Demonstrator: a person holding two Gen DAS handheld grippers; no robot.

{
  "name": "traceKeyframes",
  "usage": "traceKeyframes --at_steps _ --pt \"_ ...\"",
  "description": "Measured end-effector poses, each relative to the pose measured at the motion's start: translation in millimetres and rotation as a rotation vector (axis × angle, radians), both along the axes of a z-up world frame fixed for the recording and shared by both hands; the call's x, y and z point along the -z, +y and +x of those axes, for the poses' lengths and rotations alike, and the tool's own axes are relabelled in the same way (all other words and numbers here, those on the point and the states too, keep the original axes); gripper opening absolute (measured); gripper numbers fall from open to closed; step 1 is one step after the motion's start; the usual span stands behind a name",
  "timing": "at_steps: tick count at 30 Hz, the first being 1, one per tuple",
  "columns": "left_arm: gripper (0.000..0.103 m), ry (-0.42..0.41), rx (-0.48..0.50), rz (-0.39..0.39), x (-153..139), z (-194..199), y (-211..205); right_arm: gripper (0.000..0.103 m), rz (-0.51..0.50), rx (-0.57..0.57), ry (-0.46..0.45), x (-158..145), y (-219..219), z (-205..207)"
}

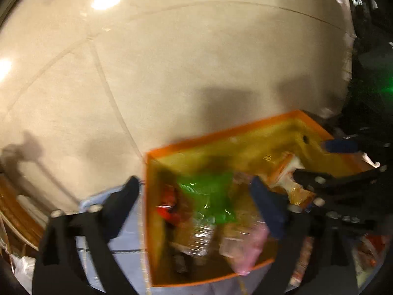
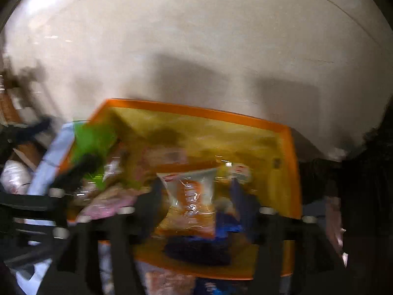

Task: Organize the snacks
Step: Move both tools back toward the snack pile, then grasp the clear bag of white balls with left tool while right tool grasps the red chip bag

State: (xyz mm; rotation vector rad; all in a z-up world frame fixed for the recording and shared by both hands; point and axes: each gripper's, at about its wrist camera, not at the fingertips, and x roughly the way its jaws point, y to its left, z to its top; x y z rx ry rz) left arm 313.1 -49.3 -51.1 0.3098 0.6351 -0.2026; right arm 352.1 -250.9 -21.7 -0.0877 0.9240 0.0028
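Black linkage bars fill the bottom of both views, and past them each gripper hangs over the orange box (image 1: 221, 132) of snacks. Both pictures are motion-blurred. The left gripper (image 1: 196, 196) has its fingers spread wide with nothing clamped: one fingertip sits outside the box's left wall, the blue-padded one over the packets inside. The right gripper (image 2: 196, 194) is likewise released, its fingers standing either side of an orange-and-white snack packet (image 2: 190, 196) that lies in the box, apparently without pressing on it.

Judged from this, the chief risk is collision: the right gripper's fingers already show at the right edge of the left view, close to the left one's blue pad, so two tools working one crowded box could knock each other. The left finger straddling the wall could also catch the rim and drag the box.

A green packet (image 1: 208, 194), a clear wrapped item (image 1: 201, 236) and a pink packet (image 1: 250, 248) overlap at lower centre, so picking out a single one looks awkward. A pale blue sheet (image 1: 127, 233) lies under the box, and more packets lie outside it, lower right.
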Motion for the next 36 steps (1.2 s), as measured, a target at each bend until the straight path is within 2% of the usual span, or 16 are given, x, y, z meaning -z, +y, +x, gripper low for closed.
traceKeyframes --at_steps 1,5,10,14,17,21,23,25,27,29,31,32,34,36 --pt "0.097 0.011 0.012 -0.014 0.9 -0.8 3.3 0.096 0.012 0.000 0.000 -0.7 -3.6 -1.4" --pt "0.097 0.033 0.016 0.046 7.9 -7.4 4.2 0.096 -0.006 0.004 -0.013 -9.4 -11.6 -18.5" --pt "0.097 0.033 0.068 0.078 14.5 -43.8 14.4 0.099 -0.077 -0.063 -0.057 -30.1 -13.3 -78.6" --pt "0.099 0.090 0.117 0.033 16.3 -85.3 24.8 0.099 -0.114 -0.093 -0.037 -30.5 -17.4 -132.2" --pt "0.099 0.141 0.190 0.011 29.3 -110.2 16.5 0.099 -0.098 -0.046 -0.013 -20.6 -34.1 -168.7" --pt "0.099 0.156 0.315 0.047 51.3 -130.9 -10.4 0.099 -0.093 0.021 0.054 8.9 -64.5 -212.2" --pt "0.099 0.199 0.407 0.016 64.5 -135.5 -25.4 0.099 -0.080 0.056 0.103 26.8 -81.5 -227.7" --pt "0.099 0.205 0.449 0.010 73.7 -137.2 -36.3 0.099 -0.083 0.087 0.114 37.3 -95.4 -237.4" --pt "0.099 0.217 0.513 0.009 84.9 -134.8 -51.8 0.099 -0.094 0.193 0.146 49.6 -113.4 -243.7" --pt "0.099 0.205 0.539 0.026 92.2 -132.4 -62.1 0.099 -0.003 0.309 0.123 54.2 -129.2 -254.0" --pt "0.099 0.202 0.579 0.030 99.6 -124.0 -70.2 0.099 0.153 0.481 0.097 62.6 -145.3 -266.1" --pt "0.099 0.217 0.604 0.027 103.2 -119.2 -73.5 0.099 0.199 0.538 0.087 67.4 -148.5 -267.2" --pt "0.099 0.233 0.635 0.035 110.4 -108.2 -79.7 0.099 0.264 0.622 0.095 78.2 -150.1 -262.9" --pt "0.099 0.261 0.676 0.041 116.1 -100.3 -84.0 0.100 0.259 0.686 0.101 85.4 -144.9 -254.3"
